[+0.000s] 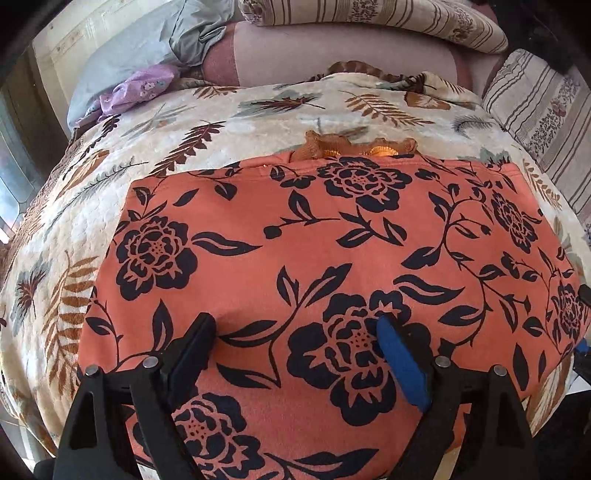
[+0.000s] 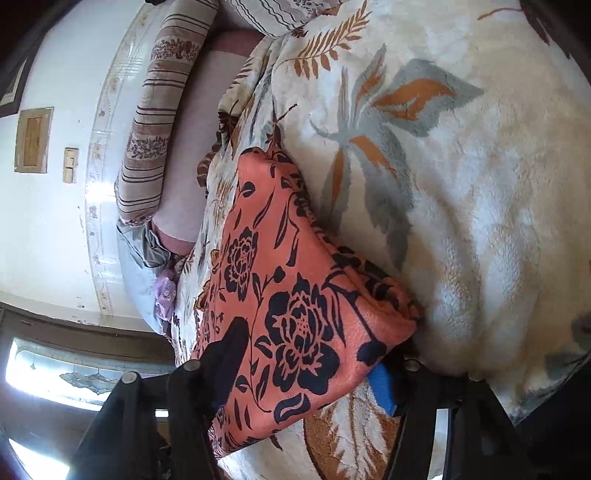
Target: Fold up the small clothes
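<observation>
That orange floral garment point(image 1: 314, 258) lying flat on the leaf-print blanket point(image 1: 166, 140) looks light and floppy, so with my left gripper point(image 1: 295, 339) gaping wide above it and my right gripper point(image 2: 314, 354) straddling its corner, also spread wide, I'd pinch the hemmed edges.

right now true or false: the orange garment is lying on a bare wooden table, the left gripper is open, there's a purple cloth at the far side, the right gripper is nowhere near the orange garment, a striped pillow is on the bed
1. The orange floral garment lies on a bare wooden table. False: it lies on a cream leaf-print blanket.
2. The left gripper is open. True: its fingers stand wide apart over the garment.
3. A purple cloth lies at the far side. True.
4. The right gripper is nowhere near the garment. False: its fingers straddle a folded corner of it.
5. A striped pillow is on the bed. True.
</observation>
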`<state>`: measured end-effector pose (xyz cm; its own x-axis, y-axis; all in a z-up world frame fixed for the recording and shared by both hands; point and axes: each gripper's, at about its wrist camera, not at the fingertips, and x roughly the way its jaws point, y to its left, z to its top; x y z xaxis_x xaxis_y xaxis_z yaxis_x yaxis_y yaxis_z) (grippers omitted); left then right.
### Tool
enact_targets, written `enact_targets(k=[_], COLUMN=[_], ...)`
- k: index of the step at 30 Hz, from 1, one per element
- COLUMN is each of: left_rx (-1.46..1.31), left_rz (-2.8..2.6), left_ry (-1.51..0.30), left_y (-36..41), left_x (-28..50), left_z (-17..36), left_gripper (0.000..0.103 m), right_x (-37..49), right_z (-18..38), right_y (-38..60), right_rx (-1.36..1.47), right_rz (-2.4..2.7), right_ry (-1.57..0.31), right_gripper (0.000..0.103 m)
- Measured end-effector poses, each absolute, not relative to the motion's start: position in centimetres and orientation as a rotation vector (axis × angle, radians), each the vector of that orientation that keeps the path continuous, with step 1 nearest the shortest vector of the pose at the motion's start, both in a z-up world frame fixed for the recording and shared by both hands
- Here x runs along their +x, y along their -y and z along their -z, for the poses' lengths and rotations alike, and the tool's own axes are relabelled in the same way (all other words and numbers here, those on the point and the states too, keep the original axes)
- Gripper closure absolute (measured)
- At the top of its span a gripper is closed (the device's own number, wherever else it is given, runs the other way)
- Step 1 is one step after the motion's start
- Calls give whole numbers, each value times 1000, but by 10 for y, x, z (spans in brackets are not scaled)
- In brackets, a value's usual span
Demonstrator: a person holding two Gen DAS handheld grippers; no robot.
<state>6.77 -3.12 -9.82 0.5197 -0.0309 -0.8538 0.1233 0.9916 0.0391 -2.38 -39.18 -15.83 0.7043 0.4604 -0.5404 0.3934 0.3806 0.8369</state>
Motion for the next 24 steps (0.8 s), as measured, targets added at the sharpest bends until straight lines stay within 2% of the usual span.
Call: enact_targets(k=[4, 7, 8, 9, 11, 12, 15, 16, 17, 19, 22, 24], left_rx=[78, 124, 132, 132, 95, 82, 109, 140, 164, 158, 148, 121], left_rz=[131, 143, 138, 137, 140, 148, 165, 169, 173, 169, 164, 162], left_ry=[-947, -1027, -987, -997, -1005, -980, -917, -963, -1025, -965, -993, -1000], left_y=[34, 43, 43, 43, 41, 40, 45, 49, 53, 51, 50, 48], left_x=[60, 66, 63, 64, 63, 61, 57, 61, 65, 62, 63, 64], left_z=[85, 113, 112, 109, 99, 92, 85, 97, 113, 116, 110, 101], left_gripper=[14, 11, 10, 11, 11, 11, 11, 11, 11, 7, 7, 8], right_x=[-21, -15, -11, -8, -4, -3, -2, -1, 0, 1, 0, -1], right_z=[155, 152, 151, 149, 146, 146, 148, 147, 146, 138, 114, 108], right_y=[390, 387, 386, 385, 384, 384, 384, 383, 381, 377, 365, 364], right_rx=[1225, 1198, 1176, 1148, 1097, 1084, 1071, 1050, 1013, 917, 753, 749], right_rz=[-32, -17, -15, -8, 8, 11, 19, 26, 39, 62, 82, 61], right_ry=[-840, -847, -857, -868, -894, -904, -911, -919, -929, -943, -917, -887], right_gripper=[37, 36, 37, 39, 58, 61, 63, 68, 79, 87, 89, 89])
